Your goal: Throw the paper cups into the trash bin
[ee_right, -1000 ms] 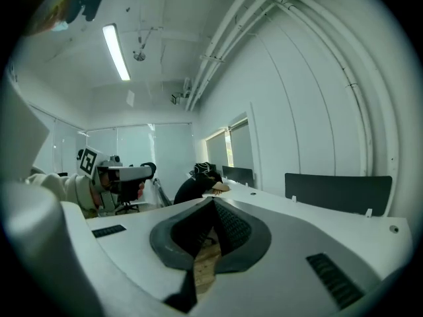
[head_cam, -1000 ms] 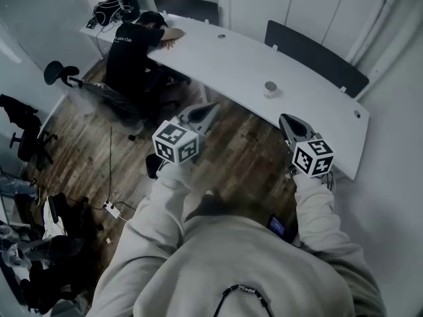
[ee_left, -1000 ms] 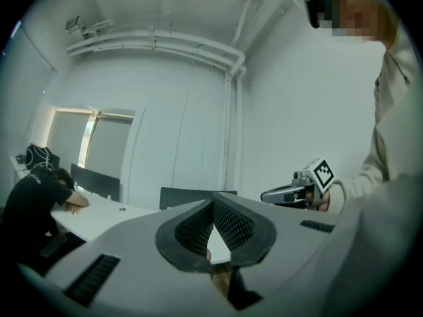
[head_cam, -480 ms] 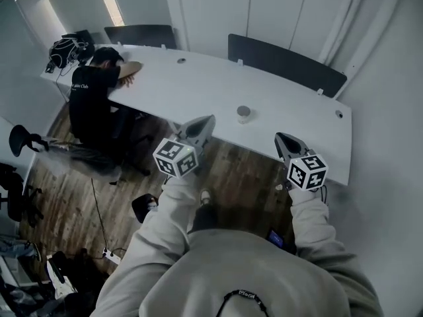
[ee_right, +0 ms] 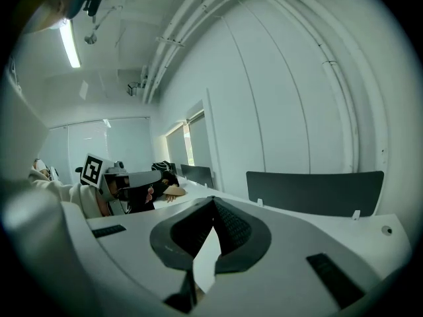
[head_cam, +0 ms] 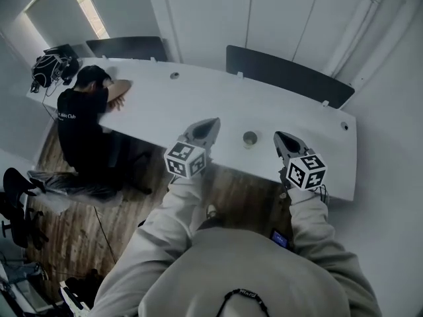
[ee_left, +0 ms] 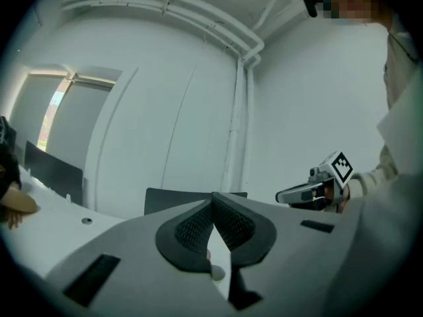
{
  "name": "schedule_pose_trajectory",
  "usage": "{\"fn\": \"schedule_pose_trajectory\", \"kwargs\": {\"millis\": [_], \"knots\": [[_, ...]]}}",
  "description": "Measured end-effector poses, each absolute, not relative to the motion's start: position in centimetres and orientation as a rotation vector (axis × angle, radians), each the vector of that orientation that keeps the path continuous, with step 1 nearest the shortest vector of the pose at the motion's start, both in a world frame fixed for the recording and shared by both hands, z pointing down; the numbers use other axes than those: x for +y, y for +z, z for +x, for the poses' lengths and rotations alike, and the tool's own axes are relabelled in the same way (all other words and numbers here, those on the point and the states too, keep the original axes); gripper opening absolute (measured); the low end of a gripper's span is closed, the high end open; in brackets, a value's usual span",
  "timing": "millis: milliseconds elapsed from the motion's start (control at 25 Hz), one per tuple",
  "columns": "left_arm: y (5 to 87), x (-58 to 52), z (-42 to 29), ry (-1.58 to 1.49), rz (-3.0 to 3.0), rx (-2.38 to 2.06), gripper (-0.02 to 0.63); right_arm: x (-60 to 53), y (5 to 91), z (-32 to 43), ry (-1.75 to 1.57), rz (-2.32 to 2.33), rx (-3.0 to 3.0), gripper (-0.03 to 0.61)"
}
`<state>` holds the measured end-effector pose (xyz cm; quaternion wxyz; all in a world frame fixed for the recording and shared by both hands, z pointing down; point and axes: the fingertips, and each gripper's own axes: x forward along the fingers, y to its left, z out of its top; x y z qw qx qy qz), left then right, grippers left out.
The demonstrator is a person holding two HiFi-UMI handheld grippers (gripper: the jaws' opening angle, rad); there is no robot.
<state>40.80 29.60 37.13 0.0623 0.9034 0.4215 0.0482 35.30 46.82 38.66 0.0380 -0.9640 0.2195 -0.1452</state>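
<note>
One paper cup [head_cam: 250, 139] stands upright on the long white table [head_cam: 198, 104], near its front edge. In the head view it lies between my two grippers and a little beyond them. My left gripper [head_cam: 213, 121] hangs over the table's front edge to the left of the cup, its jaws shut with nothing in them [ee_left: 213, 198]. My right gripper [head_cam: 281, 136] is to the right of the cup, also shut and empty [ee_right: 213, 200]. No trash bin is in view.
A person [head_cam: 82, 114] in a dark shirt sits slumped at the table's left end. Dark chair backs [head_cam: 284, 71] stand behind the table, and a backpack [head_cam: 49, 65] lies at its far left. An office chair [head_cam: 13, 183] stands on the wooden floor at the left.
The view has come closer to the table. The cup, earlier far ahead of the grippers, now sits between them. Both grippers have stayed shut.
</note>
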Motion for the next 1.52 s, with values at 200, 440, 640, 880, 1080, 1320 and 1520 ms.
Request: {"fn": "schedule_pose_trajectory", "kwargs": {"millis": [200, 440, 640, 880, 1080, 1320, 1520], "knots": [[37.5, 30.3, 46.1, 0.161, 2.785, 1.42, -0.011, 44.2, 37.9, 41.7, -0.458, -2.984, 0.658, 0.018], [36.4, 29.5, 50.9, 0.119, 2.74, 1.522, -0.011, 42.7, 37.0, 46.7, -0.46, -3.009, 0.607, 0.018], [36.3, 28.7, 53.8, 0.113, 2.714, 1.49, -0.011, 42.8, 36.9, 48.5, -0.456, -3.029, 0.546, 0.018], [35.4, 31.2, 53.0, 0.088, 2.644, 1.55, -0.011, 44.2, 36.3, 49.0, -0.437, -3.033, 0.55, 0.018], [34.3, 32.8, 53.2, 0.101, 2.663, 1.546, -0.011, 45.5, 34.8, 49.4, -0.407, -3.028, 0.588, 0.018], [32.0, 33.7, 52.3, -0.009, 2.698, 1.615, -0.011, 46.2, 34.4, 50.0, -0.381, -3.013, 0.593, 0.018], [32.4, 33.4, 52.5, 0.022, 2.701, 1.552, -0.011, 45.6, 34.8, 49.6, -0.403, -3.009, 0.641, 0.018]]}}
